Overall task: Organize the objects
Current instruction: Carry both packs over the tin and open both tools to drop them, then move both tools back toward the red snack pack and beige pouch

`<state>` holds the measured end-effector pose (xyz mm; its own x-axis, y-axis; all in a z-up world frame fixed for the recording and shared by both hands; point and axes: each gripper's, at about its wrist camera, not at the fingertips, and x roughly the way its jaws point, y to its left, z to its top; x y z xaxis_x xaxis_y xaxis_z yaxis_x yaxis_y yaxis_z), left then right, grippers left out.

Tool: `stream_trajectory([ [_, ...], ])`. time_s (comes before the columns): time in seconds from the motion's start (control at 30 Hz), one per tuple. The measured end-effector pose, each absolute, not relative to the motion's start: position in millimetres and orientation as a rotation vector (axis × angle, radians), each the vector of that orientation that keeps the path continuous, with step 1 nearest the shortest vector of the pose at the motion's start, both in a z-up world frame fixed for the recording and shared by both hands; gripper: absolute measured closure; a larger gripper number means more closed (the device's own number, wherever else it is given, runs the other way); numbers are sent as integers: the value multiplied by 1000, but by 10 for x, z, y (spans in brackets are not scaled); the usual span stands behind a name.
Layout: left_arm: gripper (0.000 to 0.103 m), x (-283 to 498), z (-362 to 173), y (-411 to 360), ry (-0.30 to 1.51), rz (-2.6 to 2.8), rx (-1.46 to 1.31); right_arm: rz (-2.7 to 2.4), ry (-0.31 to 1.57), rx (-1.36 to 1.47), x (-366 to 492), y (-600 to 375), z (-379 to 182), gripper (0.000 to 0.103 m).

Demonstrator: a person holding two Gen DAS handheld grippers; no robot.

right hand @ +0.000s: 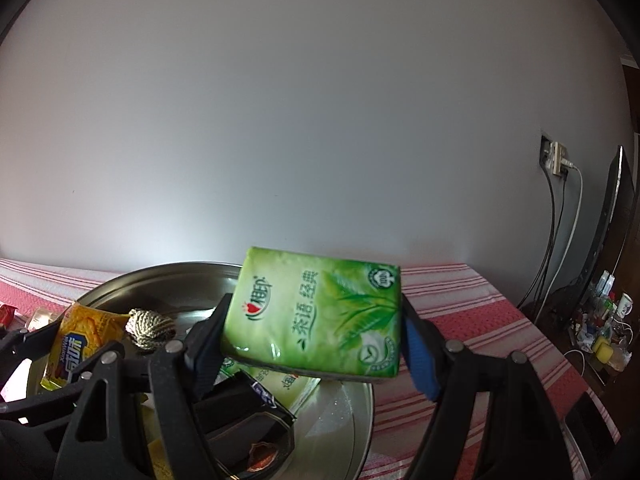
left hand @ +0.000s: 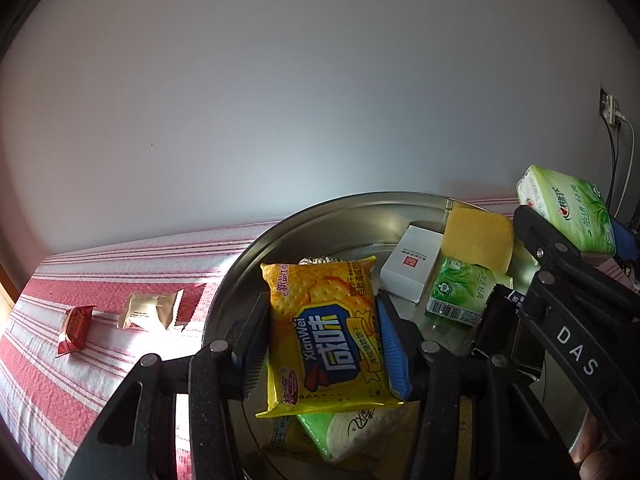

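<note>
My left gripper (left hand: 324,344) is shut on a yellow cracker packet (left hand: 326,332) and holds it above a round metal tray (left hand: 332,210). My right gripper (right hand: 316,336) is shut on a green tissue pack (right hand: 316,312), held above the tray's right part (right hand: 160,276); this pack also shows in the left wrist view (left hand: 568,208). The tray holds a white box (left hand: 412,268), a yellow sponge (left hand: 478,236), another green tissue pack (left hand: 460,292), a black packet (left hand: 504,332) and a coil of cord (right hand: 150,326).
The tray rests on a red and white striped cloth (left hand: 120,264). A red sweet (left hand: 74,330) and a gold-wrapped snack (left hand: 150,312) lie on the cloth left of the tray. A wall socket with cables (right hand: 554,158) and a cluttered side shelf (right hand: 600,332) are at the right.
</note>
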<state>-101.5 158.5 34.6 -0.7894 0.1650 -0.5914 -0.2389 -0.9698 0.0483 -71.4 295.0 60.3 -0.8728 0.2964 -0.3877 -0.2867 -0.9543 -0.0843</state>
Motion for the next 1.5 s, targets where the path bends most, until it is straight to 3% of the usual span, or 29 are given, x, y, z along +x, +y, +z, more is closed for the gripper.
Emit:
stream_trajectory([
  [0.37, 50, -1056, 319, 1587, 175, 2772, -920, 2846, -19, -613, -711, 2881, 589, 25],
  [0.43, 49, -1056, 320, 1599, 172, 2756, -921, 2869, 20, -604, -686, 2914, 606, 5],
  [0.57, 19, -1007, 381, 1591, 150, 2750, -904, 2876, 55, -519, -573, 2938, 668, 0],
  [0.67, 16, -920, 471, 1582, 168, 2788, -830, 2855, 97, -449, -472, 2984, 701, 0],
  [1.13, 16, -874, 510, 1192, 111, 2897, -742, 2808, 263, -365, -274, 3125, 684, 0],
  [1.5, 16, -776, 353, 868, 168, 2973, -725, 2734, 283, -276, -41, 2983, 693, 0],
])
